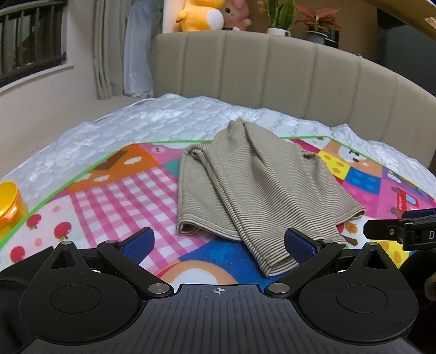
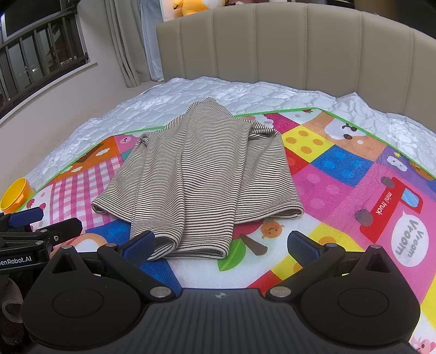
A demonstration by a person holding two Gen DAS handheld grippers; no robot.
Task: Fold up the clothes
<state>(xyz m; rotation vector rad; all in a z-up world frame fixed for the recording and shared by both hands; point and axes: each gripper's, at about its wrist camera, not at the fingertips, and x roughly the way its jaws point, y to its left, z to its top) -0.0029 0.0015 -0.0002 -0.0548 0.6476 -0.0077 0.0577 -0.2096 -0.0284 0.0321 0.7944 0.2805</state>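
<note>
A beige striped garment lies on the colourful play mat, with both sleeves laid over its body toward the near hem. My left gripper is open, low over the mat just in front of the sleeve ends; its right pad sits beside the sleeve cuff. My right gripper is open too, its left pad at the near sleeve cuff, nothing held between its fingers. Each gripper shows at the edge of the other's view: the right gripper, the left gripper.
The mat lies on a white quilted mattress with a beige padded headboard behind. A yellow container sits at the mat's left edge. Plush toys and potted plants top the headboard.
</note>
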